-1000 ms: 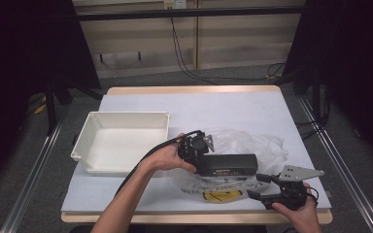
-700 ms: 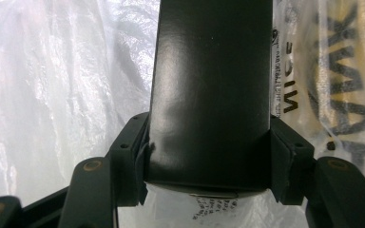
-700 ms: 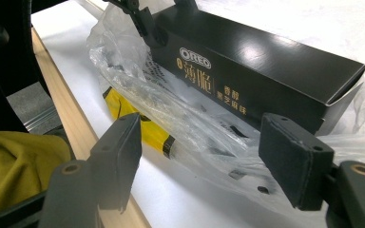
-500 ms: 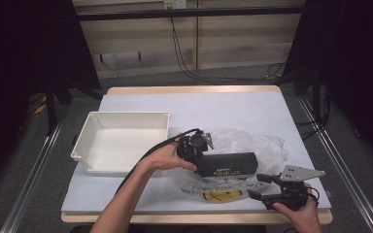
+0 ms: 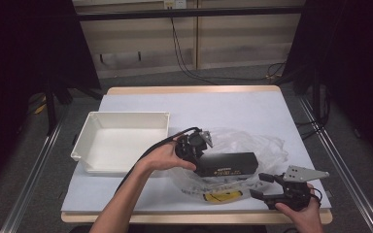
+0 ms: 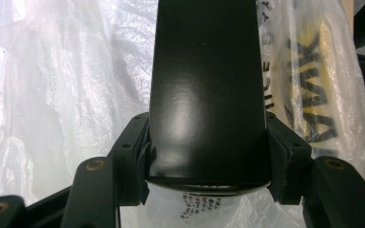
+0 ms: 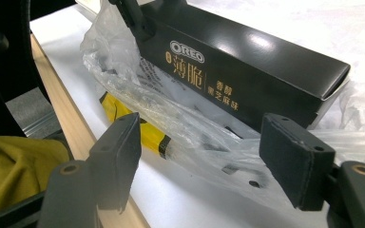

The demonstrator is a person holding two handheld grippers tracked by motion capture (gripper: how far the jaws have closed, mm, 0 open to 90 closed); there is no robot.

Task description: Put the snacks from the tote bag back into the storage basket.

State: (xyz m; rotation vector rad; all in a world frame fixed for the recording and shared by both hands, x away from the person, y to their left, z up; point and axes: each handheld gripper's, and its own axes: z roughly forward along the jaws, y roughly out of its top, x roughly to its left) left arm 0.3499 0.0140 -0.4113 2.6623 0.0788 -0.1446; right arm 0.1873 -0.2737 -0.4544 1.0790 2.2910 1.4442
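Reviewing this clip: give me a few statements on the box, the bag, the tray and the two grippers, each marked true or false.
1. The left gripper is clamped on one end of the black box. True.
2. The right gripper holds the box too. False: its fingers stand open, short of the plastic bag.
3. The box lies inside the white tray. False: the box is beside the tray, over the bag.
4. The bag carries yellow print. True.

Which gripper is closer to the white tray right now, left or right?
Left. The left gripper grips the black box just right of the white tray; the right gripper sits open at the table's near right corner, well away.
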